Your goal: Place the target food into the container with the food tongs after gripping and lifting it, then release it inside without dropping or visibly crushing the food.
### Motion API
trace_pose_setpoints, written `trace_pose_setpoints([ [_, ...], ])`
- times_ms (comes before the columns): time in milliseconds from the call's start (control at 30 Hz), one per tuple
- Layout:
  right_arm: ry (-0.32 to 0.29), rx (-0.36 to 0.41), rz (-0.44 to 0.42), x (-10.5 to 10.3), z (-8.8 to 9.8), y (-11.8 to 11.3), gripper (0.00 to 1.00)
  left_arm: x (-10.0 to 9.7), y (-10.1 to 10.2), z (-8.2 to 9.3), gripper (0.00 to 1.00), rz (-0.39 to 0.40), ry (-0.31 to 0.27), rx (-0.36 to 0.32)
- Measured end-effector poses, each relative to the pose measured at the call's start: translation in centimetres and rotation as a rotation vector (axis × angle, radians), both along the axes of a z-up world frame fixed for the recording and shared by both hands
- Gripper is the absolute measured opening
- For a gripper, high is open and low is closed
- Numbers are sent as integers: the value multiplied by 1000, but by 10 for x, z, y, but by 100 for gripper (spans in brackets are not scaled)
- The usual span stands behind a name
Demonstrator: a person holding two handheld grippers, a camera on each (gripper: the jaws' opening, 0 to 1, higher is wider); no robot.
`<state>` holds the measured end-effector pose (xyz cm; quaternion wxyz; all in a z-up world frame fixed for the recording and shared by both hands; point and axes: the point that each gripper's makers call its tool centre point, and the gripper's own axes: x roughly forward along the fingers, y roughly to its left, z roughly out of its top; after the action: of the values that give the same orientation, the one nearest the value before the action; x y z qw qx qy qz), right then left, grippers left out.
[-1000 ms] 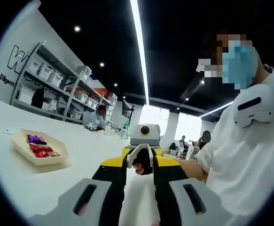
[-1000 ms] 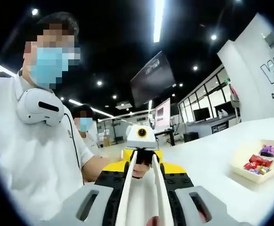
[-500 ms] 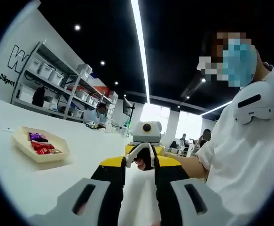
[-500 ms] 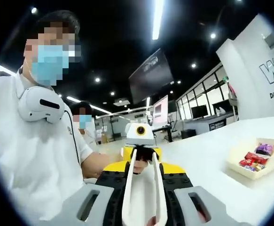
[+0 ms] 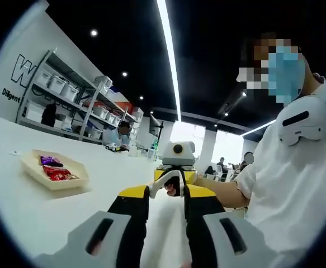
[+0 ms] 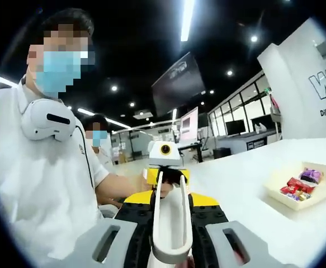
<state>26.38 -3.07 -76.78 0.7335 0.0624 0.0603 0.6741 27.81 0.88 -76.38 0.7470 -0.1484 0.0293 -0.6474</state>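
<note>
Showroom-like hall, dark ceiling with strip lights, shelving [image 5: 73, 106] of bins along the far left wall; white table [image 5: 34, 212] runs beneath both grippers.

Item, left gripper view: cream tray [image 5: 55, 173] on the table, left of centre and well apart from the grippers; wrapped sweets [image 5: 55, 170], purple and red, lie loose inside it; which is the target food cannot be told. Same tray [image 6: 297, 190] sits at the right in the right gripper view.

Item: left gripper [image 5: 161, 245], its black jaws set a little apart with the pale tail end of the tool between them; whether they pinch it cannot be told.

Item: food tongs [image 6: 171, 218], white, two flat arms joined in a U-bend; bend seated low between the jaws of the right gripper [image 6: 171, 254], which appear pressed onto it; arms stand spread, nothing between them. Long axis runs straight from one gripper to the other, tips pointing away from the right gripper towards the left one, lying level above the table; judged a two-handed hold to steady the tool before any reach for the tray.

Item: person [image 6: 45, 167] in white shirt, seated behind.
</note>
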Motion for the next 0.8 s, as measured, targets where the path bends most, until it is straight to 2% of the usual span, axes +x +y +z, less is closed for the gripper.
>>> trace_pose_setpoints([
  [200, -30, -63, 15, -1, -8, 0, 15, 0, 4, -7, 24, 6, 2, 24],
  [400, -39, -91, 14, 0, -14, -2, 15, -1, 6, -14, 24, 7, 9, 48],
  [800, -95, -163, 8, 2, -26, -7, 14, 1, 9, -29, 23, 16, -20, 152],
])
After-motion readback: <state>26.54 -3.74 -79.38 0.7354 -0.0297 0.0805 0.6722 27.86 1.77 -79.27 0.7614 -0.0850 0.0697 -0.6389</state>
